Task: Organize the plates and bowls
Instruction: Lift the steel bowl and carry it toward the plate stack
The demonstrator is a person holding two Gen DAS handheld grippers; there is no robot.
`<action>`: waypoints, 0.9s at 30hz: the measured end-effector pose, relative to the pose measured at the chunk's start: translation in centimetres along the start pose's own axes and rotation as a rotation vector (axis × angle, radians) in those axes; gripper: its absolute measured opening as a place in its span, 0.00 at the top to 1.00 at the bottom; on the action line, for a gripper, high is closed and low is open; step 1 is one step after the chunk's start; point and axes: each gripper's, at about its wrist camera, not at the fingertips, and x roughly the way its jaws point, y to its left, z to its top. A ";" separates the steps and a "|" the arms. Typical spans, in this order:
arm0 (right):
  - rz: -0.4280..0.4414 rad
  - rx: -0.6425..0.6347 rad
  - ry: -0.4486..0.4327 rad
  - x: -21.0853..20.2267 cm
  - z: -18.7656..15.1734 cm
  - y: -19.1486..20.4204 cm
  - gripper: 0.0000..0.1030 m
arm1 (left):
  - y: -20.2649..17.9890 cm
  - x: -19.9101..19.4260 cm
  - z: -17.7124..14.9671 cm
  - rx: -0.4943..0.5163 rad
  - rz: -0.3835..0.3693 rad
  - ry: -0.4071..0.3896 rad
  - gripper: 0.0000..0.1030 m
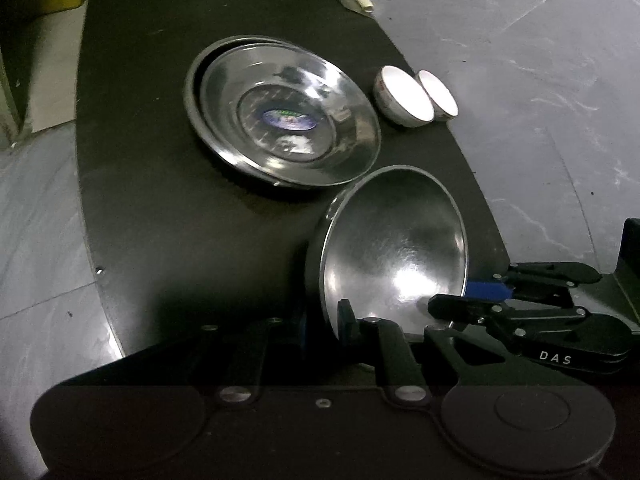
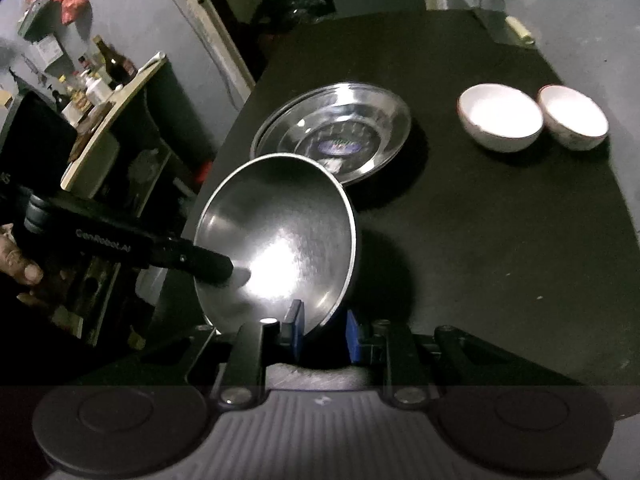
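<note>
Above the black surface (image 2: 480, 240), both grippers share one tilted steel bowl (image 2: 280, 232).
Left gripper (image 1: 324, 320) and right gripper (image 2: 322, 336) each have jaws narrowed onto its rim, likely steadying it toward the stacked steel plates (image 1: 288, 120); two white ceramic bowls (image 2: 500, 120) sit apart.

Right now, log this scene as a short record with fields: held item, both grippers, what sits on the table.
held item: steel bowl, tilted, rim gripped on two sides
left gripper: shut on the bowl's rim
right gripper: shut on the bowl's near rim
stacked: two steel plates, nested, sticker in the centre
also on table: two white bowls, upright, side by side
surface: black table
</note>
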 end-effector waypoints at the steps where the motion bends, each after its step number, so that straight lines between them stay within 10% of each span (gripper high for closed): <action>1: 0.005 -0.005 0.008 0.2 0.1 0.1 0.76 | 0.0 0.0 -0.1 -0.003 0.005 0.003 0.85; 27: 0.081 -0.002 0.052 2.6 2.1 -0.5 0.75 | 1.3 -0.8 0.1 -0.088 0.102 -0.014 0.85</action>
